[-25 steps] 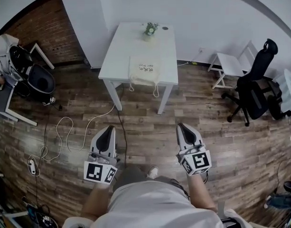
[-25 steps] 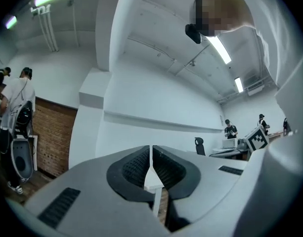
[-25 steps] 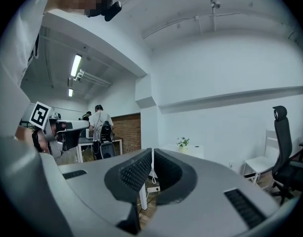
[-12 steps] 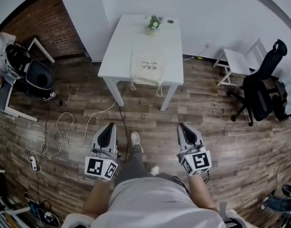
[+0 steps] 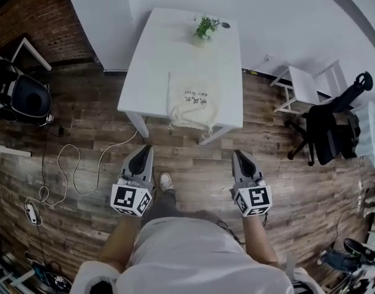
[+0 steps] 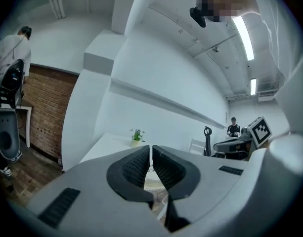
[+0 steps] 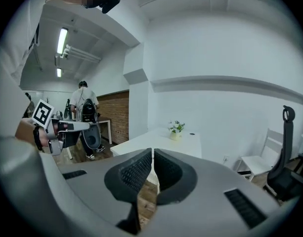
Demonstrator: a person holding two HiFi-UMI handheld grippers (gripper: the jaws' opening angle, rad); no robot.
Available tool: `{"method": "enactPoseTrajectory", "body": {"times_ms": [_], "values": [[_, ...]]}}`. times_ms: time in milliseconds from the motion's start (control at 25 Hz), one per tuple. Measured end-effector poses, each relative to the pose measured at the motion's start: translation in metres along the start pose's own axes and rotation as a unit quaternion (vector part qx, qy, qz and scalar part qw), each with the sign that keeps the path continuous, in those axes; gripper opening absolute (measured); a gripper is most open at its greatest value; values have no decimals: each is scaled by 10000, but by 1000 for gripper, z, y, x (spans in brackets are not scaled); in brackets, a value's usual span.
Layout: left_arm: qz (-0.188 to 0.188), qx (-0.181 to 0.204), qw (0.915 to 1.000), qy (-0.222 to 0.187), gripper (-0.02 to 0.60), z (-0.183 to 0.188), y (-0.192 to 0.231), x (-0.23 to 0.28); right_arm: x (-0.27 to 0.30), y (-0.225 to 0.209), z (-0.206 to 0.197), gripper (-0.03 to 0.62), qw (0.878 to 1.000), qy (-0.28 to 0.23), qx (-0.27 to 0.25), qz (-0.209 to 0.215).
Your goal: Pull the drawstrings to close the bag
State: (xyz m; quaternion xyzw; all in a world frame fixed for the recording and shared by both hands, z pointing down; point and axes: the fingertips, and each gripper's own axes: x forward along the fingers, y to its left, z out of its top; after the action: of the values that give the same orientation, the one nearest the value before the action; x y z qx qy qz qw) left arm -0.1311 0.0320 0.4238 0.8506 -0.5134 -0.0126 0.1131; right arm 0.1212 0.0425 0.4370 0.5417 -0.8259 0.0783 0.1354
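Standing short of white table (image 5: 152,66) | left gripper (image 5: 143,155), right gripper (image 5: 240,157) clenched, empty | next: reach cloth bag (image 5: 190,106), open jaws at drawstrings (image 5: 206,135), near edge.

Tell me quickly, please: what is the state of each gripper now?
Left gripper: jaws closed, holding nothing.
Right gripper: jaws closed, holding nothing.

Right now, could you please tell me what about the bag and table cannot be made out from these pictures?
- Print on the bag: too small to read in the head view.
- The drawstrings at the table edge: too thin to tell whether drawn.
- Both gripper views: shut jaws hide nearly all the bag.
- Beside the plant, the dark round thing: too small.
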Motion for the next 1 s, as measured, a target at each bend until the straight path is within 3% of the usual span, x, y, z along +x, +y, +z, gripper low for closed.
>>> {"method": "enactPoseTrajectory", "body": {"times_ms": [240,440,640,1000], "values": [[-292,-46,9987,423,18,-27,27,64,53,-20,-4,38,9992,302,30,-257],[-276,-7,9954,915,17,-63,35,95,78,-38,-23,38,9974,682,-168,-138],[181,-51,9890,1465,17,-116,50,115,105,-48,-74,38,9900,1274,-577,207],[405,-171,9762,2122,18,-246,77,166,176,-47,-190,40,9694,2172,-991,571]]}}
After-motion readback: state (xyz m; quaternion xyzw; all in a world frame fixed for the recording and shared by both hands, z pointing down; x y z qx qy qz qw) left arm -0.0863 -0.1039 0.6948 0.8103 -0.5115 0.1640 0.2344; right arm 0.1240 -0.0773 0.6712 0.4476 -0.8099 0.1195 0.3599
